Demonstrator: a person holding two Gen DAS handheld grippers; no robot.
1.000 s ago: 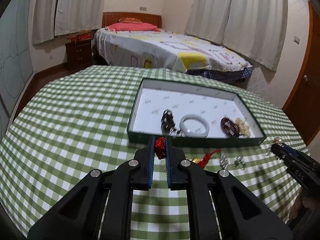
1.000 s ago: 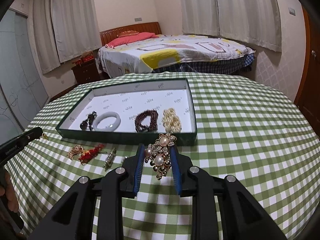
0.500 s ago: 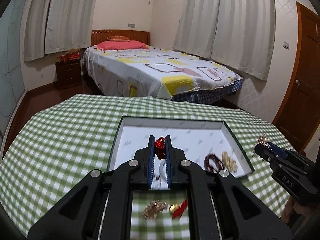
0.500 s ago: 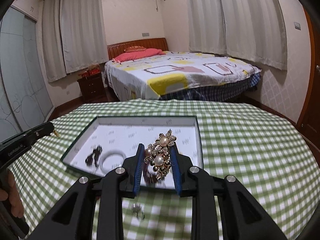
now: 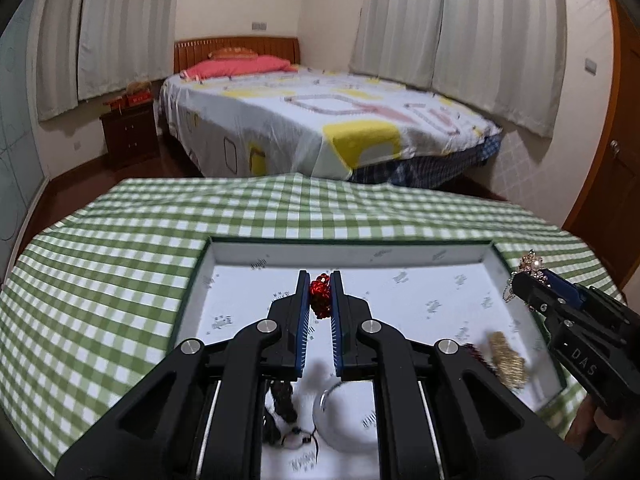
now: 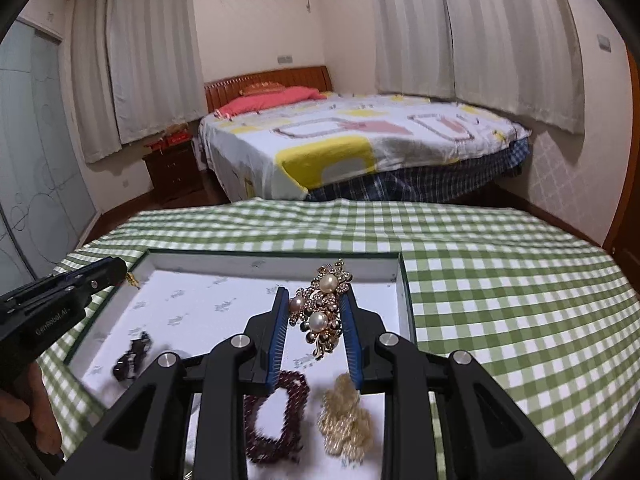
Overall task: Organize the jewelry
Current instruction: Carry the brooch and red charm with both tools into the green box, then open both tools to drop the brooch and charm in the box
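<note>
Tools have both carried in over the green-walled, white-lined tray: left tool pinches a red beaded charm, right tool clamps a gold pearl brooch; release comes next, I judge.

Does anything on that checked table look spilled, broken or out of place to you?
Nothing stands out. The shallow green box with white lining sits flat on the green checked tablecloth, with a dark red bead bracelet and a pale gold bead bracelet lying inside. Each of the tongs carries one ornament over it.
</note>
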